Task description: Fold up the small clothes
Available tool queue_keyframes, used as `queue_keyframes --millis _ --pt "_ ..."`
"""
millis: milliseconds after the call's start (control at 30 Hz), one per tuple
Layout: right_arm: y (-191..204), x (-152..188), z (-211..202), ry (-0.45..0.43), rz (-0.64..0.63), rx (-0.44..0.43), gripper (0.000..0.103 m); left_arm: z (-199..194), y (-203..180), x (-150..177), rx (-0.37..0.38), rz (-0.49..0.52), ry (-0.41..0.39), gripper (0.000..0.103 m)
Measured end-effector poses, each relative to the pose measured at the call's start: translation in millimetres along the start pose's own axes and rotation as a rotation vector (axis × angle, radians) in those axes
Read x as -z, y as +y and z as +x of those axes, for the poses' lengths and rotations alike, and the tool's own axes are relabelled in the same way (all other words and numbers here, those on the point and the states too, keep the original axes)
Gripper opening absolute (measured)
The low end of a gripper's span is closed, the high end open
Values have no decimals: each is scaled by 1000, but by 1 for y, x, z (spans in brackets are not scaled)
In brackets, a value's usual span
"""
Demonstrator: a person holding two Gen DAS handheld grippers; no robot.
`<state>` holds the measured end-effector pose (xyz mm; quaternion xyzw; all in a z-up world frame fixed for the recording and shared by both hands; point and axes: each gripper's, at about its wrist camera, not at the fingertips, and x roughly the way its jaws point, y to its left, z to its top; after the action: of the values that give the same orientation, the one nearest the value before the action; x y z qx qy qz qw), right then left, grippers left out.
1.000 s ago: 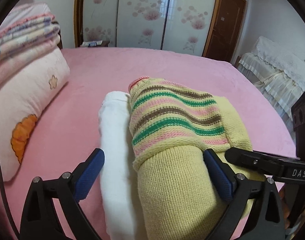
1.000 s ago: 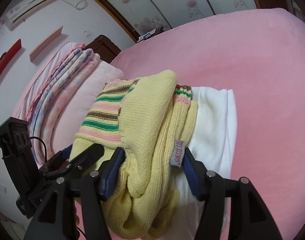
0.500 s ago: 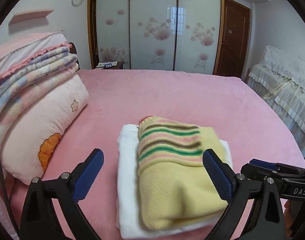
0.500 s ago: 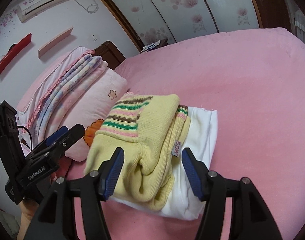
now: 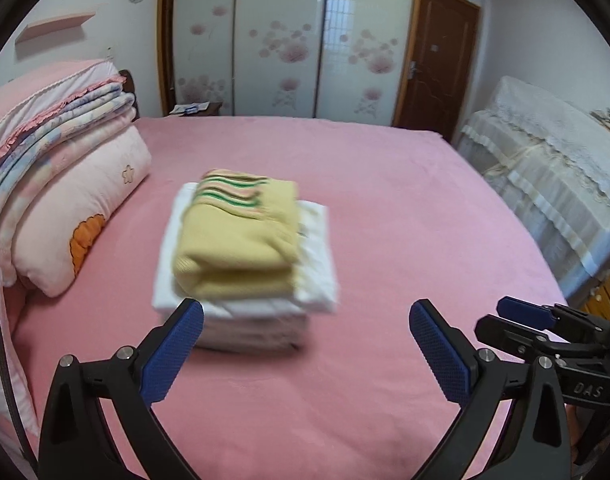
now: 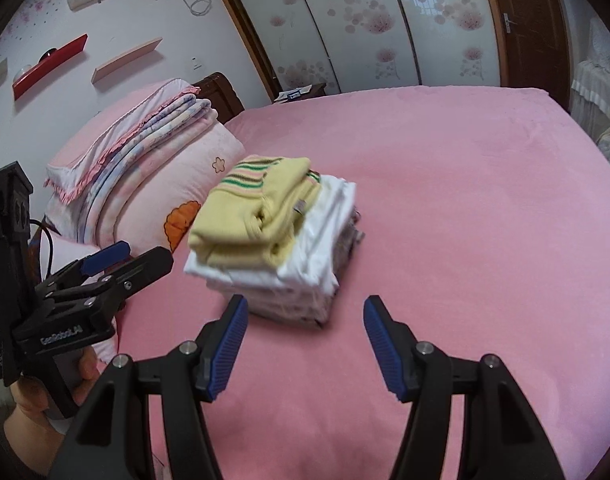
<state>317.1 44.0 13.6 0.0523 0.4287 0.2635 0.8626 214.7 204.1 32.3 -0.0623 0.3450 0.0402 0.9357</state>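
Observation:
A folded yellow knit sweater (image 5: 235, 236) with green, pink and brown stripes lies on top of a stack of folded white clothes (image 5: 249, 316) on the pink bed (image 5: 385, 208). It also shows in the right wrist view (image 6: 253, 212), on the white stack (image 6: 305, 272). My left gripper (image 5: 305, 344) is open and empty, held back from the stack's near side. My right gripper (image 6: 305, 340) is open and empty, also short of the stack. The right gripper shows at the right edge of the left wrist view (image 5: 545, 328); the left gripper shows at the left of the right wrist view (image 6: 105, 272).
A pink pillow with an orange flower (image 5: 77, 216) and folded blankets (image 5: 53, 120) lie at the left of the bed. A lace-covered piece of furniture (image 5: 553, 160) stands at the right. Wardrobe doors (image 5: 289, 40) and a brown door (image 5: 441, 64) are behind.
Both grippers have let go of the yellow sweater and drawn back from the stack. The sweater now lies on the white clothes, well apart from both grippers.

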Motion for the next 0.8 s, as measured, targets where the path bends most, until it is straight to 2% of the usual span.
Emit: queue_keyframes --millis 167,300,367,500,633,800 --pt "-16 29 -61 -48 12 31 60 -44 -50 24 40 13 -16 102" --pt "-20 41 -95 -83 8 62 60 -71 -86 34 -12 82 -52 102" --pt "-20 46 -111 -103 -1 86 60 -84 -99 36 -14 95 -65 102" --pt "-17 55 -143 -157 -30 155 60 -108 -118 40 -23 109 -96 102" --pt "-20 62 -168 -189 -31 182 60 -131 -132 46 -44 113 -129 102" --pt "-26 81 -193 -208 -27 208 60 -158 -145 69 -20 78 -139 102"
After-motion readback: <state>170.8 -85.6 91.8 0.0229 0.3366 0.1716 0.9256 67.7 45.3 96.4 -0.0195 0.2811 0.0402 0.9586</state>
